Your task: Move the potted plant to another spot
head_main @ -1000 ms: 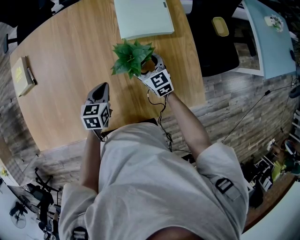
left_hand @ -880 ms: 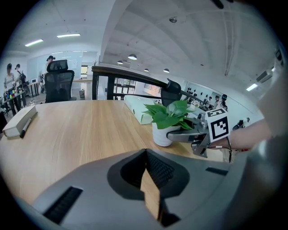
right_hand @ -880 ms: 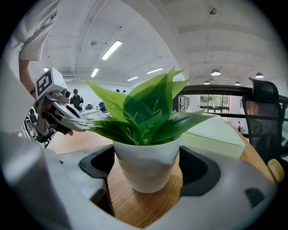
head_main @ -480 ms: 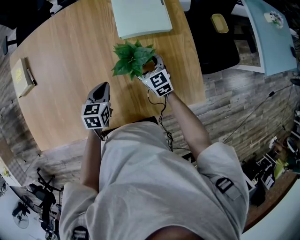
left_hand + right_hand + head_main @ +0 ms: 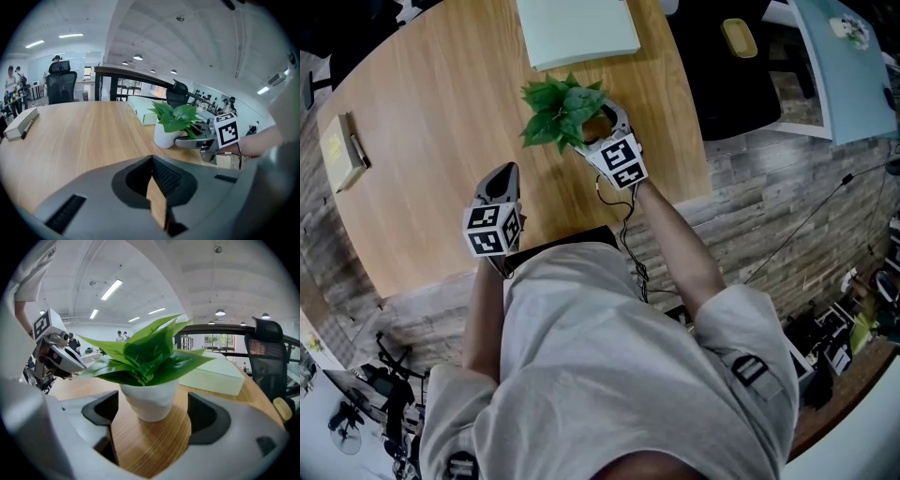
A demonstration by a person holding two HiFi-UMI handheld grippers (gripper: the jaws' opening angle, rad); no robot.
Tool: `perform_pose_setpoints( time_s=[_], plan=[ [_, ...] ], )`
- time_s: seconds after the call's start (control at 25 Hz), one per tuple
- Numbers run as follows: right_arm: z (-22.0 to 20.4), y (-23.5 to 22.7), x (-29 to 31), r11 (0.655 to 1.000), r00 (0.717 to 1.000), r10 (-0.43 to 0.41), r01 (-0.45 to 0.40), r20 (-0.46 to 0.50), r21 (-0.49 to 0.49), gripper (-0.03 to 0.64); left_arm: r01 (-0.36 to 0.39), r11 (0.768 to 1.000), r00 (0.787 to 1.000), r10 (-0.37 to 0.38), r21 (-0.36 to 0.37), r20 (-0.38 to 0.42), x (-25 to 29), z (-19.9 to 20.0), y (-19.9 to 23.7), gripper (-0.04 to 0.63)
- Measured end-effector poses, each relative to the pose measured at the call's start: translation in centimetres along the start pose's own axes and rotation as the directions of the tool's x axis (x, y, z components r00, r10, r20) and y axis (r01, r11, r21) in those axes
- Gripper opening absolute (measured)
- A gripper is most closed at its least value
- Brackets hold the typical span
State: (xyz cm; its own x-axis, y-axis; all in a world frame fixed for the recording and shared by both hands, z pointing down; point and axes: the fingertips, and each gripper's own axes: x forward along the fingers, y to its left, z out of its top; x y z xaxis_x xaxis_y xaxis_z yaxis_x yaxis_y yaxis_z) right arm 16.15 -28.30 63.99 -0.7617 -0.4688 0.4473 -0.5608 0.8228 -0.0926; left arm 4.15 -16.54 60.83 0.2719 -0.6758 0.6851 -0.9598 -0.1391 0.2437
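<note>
The potted plant [image 5: 565,112], green leaves filling a white pot [image 5: 149,399], stands on the wooden table [image 5: 441,122] near its right edge, between the spread jaws of the right gripper [image 5: 602,124], with a gap on each side of the pot. A pale green box [image 5: 577,30] lies just beyond it. Bare tabletop opens to the left, where the left gripper [image 5: 500,183] is clenched on nothing and a small book [image 5: 339,150] lies well apart.

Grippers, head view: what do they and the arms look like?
The left gripper and right gripper are grey, tapered shells; each carries a white cube of black square markers. A thin black cable trails from the right one. Short light-grey sleeves, forearms bare.
</note>
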Motion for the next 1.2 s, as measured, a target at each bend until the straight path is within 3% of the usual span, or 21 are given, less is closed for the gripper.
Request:
perform_pose_setpoints(
  time_s=[0.2,0.4,0.56,0.68,1.04,1.2],
  plan=[
    [-1.4,0.1,-1.1,1.0,0.999,-0.025,0.026,-0.037,0.009,0.463,0.026,1.0,1.0,-0.026,-0.014,-0.011,0.0,-0.4,0.0,0.012],
    [-3.0,0.0,-3.3,0.997,0.993,-0.071,0.072,-0.098,0.012,0.384,0.058,0.998,0.998,-0.058,-0.003,0.011,0.7,0.1,-0.2,0.012],
    [-4.4,0.1,-5.6,0.991,0.983,-0.128,0.133,-0.131,0.027,0.216,0.075,0.997,0.996,-0.074,-0.017,0.044,0.1,0.5,-0.3,0.012],
    [-4.7,-0.4,-6.3,0.978,0.971,-0.185,0.197,-0.153,0.066,0.003,0.085,0.996,0.993,-0.082,-0.039,0.086,-1.1,1.2,0.2,0.012],
    [-2.8,2.3,-8.8,0.96,0.961,-0.247,0.261,-0.124,0.102,0.003,0.084,0.995,0.981,-0.072,-0.06,0.18,-5.7,0.5,0.4,0.012],
    [-1.0,5.5,-9.5,0.963,0.967,-0.235,0.246,-0.104,0.112,0.003,0.076,0.993,0.969,-0.054,-0.084,0.24,-8.4,0.5,0.9,0.012]
  ],
)
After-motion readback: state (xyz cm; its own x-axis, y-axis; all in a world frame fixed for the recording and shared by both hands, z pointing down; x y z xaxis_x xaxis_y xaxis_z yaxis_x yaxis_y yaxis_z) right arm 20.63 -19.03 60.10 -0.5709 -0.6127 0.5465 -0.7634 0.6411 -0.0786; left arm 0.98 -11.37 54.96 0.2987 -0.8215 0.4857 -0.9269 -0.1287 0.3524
